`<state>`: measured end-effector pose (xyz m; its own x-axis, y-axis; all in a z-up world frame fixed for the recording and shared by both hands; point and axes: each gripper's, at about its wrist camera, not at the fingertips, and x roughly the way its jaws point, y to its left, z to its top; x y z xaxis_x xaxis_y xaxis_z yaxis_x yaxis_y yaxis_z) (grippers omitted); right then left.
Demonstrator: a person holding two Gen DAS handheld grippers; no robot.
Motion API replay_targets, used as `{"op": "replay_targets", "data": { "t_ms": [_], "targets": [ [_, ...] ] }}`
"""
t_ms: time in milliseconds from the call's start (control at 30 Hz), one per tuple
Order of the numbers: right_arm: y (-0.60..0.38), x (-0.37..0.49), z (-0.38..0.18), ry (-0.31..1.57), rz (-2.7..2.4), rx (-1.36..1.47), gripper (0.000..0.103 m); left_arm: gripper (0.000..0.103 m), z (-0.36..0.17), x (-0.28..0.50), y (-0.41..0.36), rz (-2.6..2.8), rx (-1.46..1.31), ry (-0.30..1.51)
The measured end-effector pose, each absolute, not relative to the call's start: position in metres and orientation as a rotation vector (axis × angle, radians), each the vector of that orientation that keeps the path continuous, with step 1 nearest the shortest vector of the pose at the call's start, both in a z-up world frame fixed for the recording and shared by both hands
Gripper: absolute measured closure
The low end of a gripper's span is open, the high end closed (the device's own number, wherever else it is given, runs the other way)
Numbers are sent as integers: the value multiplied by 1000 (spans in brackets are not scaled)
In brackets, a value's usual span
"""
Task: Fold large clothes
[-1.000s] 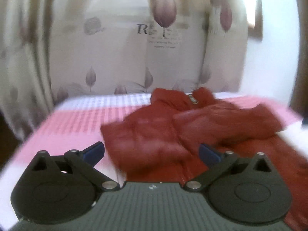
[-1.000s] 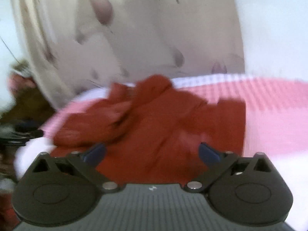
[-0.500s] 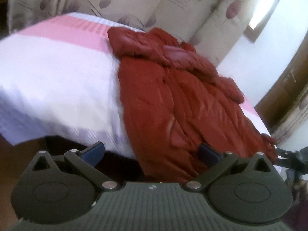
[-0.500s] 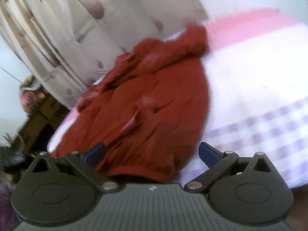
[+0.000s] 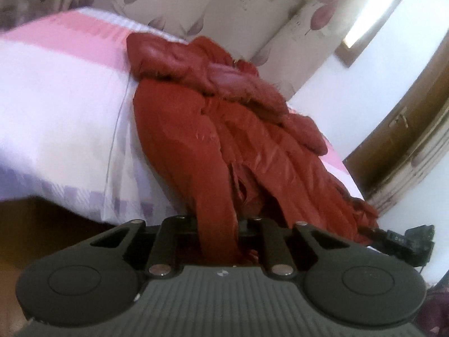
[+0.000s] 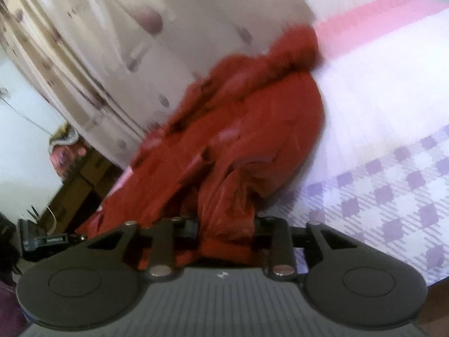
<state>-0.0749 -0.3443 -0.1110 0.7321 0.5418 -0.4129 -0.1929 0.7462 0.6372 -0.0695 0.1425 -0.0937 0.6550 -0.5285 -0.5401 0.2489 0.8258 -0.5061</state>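
Rust-red padded jacket (image 5: 224,129) lies along the bed (image 5: 56,129), collar end far toward the leaf-print curtain (image 5: 224,8), hem hanging over the near edge. Bedcover white with a pink band far, lilac checks near. Left tongs (image 5: 217,233) closing, a fold of the jacket's hem between the jaws. Right tongs (image 6: 226,233) closing likewise, a bunched hem corner between them. Right view blurred. No containers in view. Wooden door (image 5: 407,129) at far right.
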Motion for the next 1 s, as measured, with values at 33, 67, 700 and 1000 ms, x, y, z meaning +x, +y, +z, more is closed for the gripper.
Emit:
{"op": "replay_targets", "data": {
  "t_ms": [33,67,700,1000],
  "targets": [
    [-344,-77,-108,618,440,601,80,86,-89,-72,141,-462,-407,715],
    [-343,-79,-105,611,448,603,81,86,-86,-76,139,-468,-399,701],
    [-362,-58,-32,393,591,802,82,86,13,-63,154,-447,-626,423],
    [-376,57,-9,404,510,825,82,85,31,52,132,-333,-643,402]
  ]
}}
